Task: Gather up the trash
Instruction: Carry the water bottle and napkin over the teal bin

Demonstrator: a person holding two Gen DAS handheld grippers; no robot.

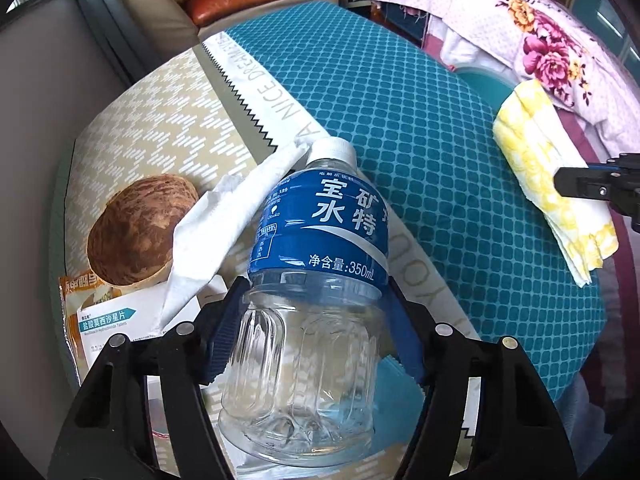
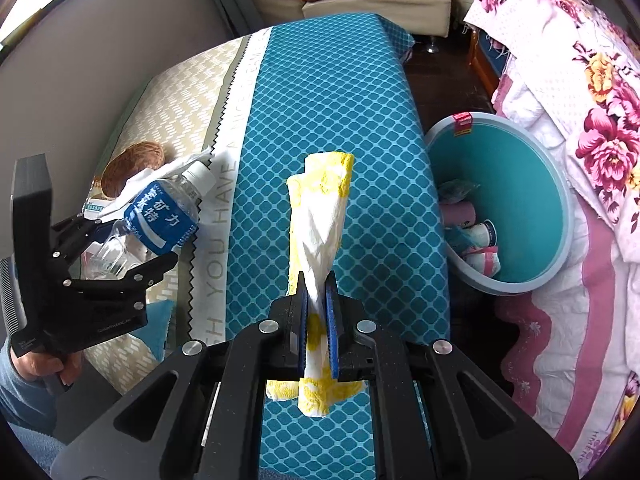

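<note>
Trash is in both of my grippers. My left gripper (image 1: 316,300) hugs a clear plastic water bottle (image 1: 312,264) with a blue label and a white cap. Both blue pads press on its sides, just under the label, and the cap points away from my fingers. Its ridged bottom sits close to me, between my two black fingers.

Behind the bottle on its left lies a crumpled white paper tissue (image 1: 224,232). Further left is a round brown shell (image 1: 136,232). Next to it lies an orange and white medicine packet (image 1: 96,320).

My right gripper (image 2: 318,300) is pinched tight on a folded yellow and white paper napkin (image 2: 322,216). It sticks out past my fingertips, over the teal checked cloth (image 2: 340,100). A short end hangs out behind the pads too.

To the right of my right fingers, below the edge of the cloth, stands a round teal trash bin (image 2: 516,200). Some small cups and wrappers (image 2: 476,236) lie inside it. A flowery pink and white blanket (image 2: 580,120) lies beside the bin, on its far right.
</note>
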